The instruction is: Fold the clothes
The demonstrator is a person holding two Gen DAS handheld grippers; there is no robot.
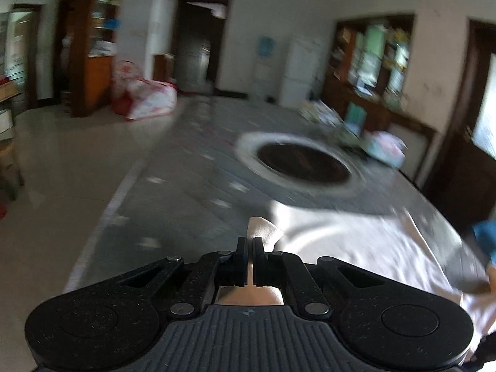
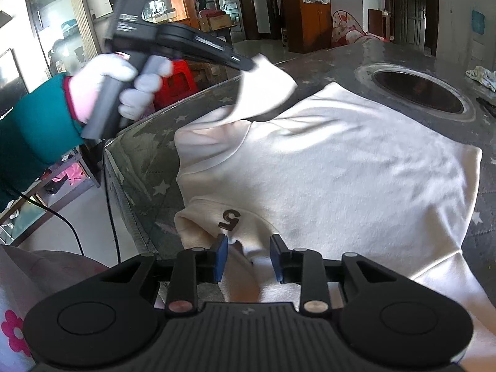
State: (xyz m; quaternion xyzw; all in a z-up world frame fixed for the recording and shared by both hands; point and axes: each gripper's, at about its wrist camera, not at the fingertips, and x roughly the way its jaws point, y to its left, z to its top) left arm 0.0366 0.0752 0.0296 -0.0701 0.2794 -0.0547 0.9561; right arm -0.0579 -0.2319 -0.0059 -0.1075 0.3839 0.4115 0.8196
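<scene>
- Grey star-patterned tabletop (image 2: 145,161) with a dark round opening (image 2: 418,91) in a pale ring.
- Wooden shelf unit (image 1: 93,46) far left, packed bookcase (image 1: 372,59) far right.
- White fridge (image 1: 299,68) against the far wall.
- Red-and-white bundle (image 1: 145,96) on the floor.
- Red stool (image 2: 179,80) beside the tabletop.

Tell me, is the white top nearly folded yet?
Not nearly. Done: the white top lies spread on the grey table. In hand: the left gripper pinches one lifted corner; the right gripper stands open around the cuff with the number 5. Left: every fold; none shows yet.
</scene>
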